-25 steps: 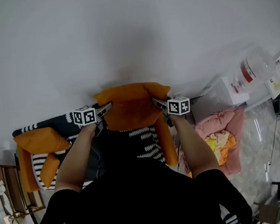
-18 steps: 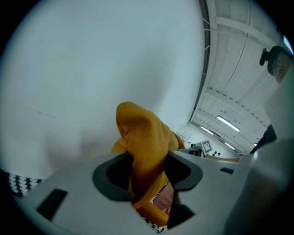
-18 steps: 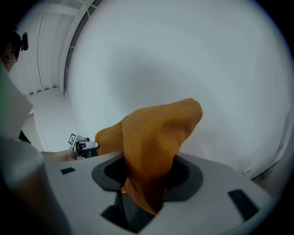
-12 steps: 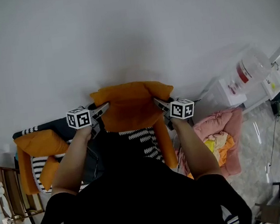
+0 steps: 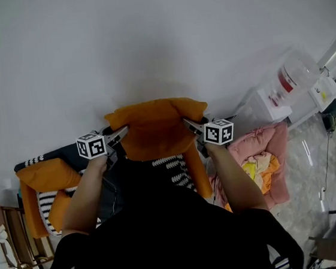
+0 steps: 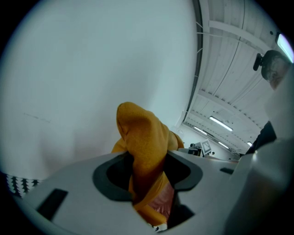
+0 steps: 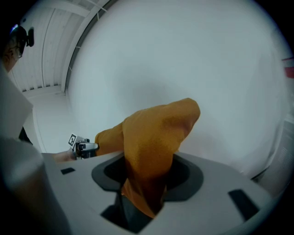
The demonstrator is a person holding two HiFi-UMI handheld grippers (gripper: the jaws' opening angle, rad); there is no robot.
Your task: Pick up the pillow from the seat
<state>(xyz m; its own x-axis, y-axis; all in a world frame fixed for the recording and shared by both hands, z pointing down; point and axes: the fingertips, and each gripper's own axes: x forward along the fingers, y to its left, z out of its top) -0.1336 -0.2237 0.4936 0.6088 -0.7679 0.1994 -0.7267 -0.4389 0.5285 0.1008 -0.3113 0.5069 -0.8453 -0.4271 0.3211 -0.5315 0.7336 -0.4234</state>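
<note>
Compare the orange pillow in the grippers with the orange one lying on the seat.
The held pillow is lifted, its ends clamped by the left gripper and right gripper; the seat pillow lies on the patterned seat, touched by neither. The held pillow's ends are bunched; the seat pillow looks flat. Both are orange.

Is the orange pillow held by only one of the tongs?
No, the left tongs and right tongs each pinch the pillow.

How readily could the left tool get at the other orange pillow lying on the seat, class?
Probably not now: the left tool is shut on the raised pillow, as is the right tool. The seat pillow lies uncovered.
</note>
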